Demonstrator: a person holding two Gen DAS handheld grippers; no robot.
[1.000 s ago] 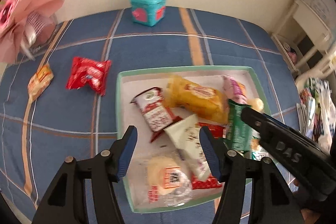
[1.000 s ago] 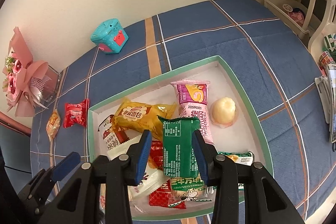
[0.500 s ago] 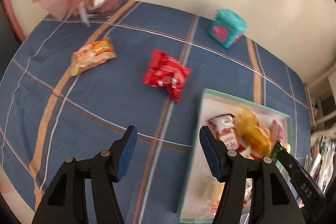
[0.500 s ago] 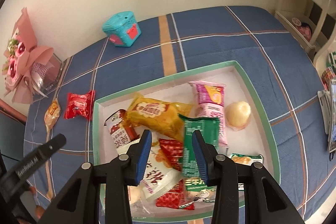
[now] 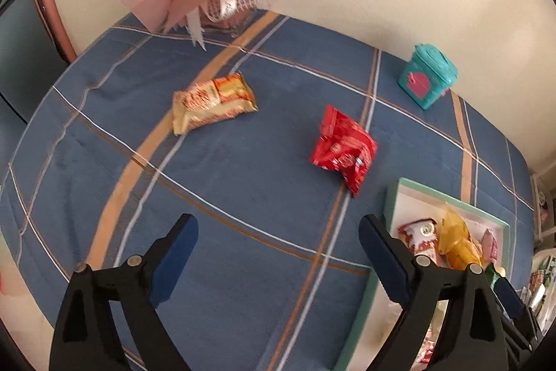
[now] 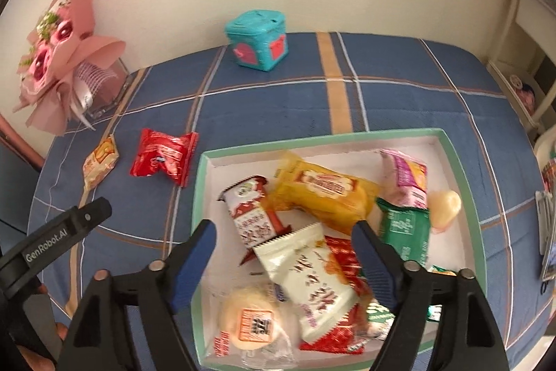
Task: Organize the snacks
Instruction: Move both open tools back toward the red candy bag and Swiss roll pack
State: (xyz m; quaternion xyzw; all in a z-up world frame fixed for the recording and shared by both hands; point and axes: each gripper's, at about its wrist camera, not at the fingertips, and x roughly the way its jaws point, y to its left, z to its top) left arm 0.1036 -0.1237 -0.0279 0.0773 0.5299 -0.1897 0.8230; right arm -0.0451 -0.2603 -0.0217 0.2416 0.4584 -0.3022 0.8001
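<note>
Blue plaid cloth covers the bench (image 5: pixel 243 183) we're working over. Our left tongs (image 5: pixel 278 252) are opening wide above bare cloth with nothing between them; the crinkly red snack packet (image 5: pixel 342 150) and the orange-and-cream snack packet (image 5: pixel 212 101) lie ahead, well apart. Our right tongs (image 6: pixel 283 252) are opening too, gripping nothing, over the green-rimmed white tray (image 6: pixel 465 183), where the green foil packet (image 6: pixel 405 230) lies among the other snacks.

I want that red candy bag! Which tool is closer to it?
Left. The left tool hovers just short of the red candy bag on the cloth; the right tool is over the tray, farther away.
</note>
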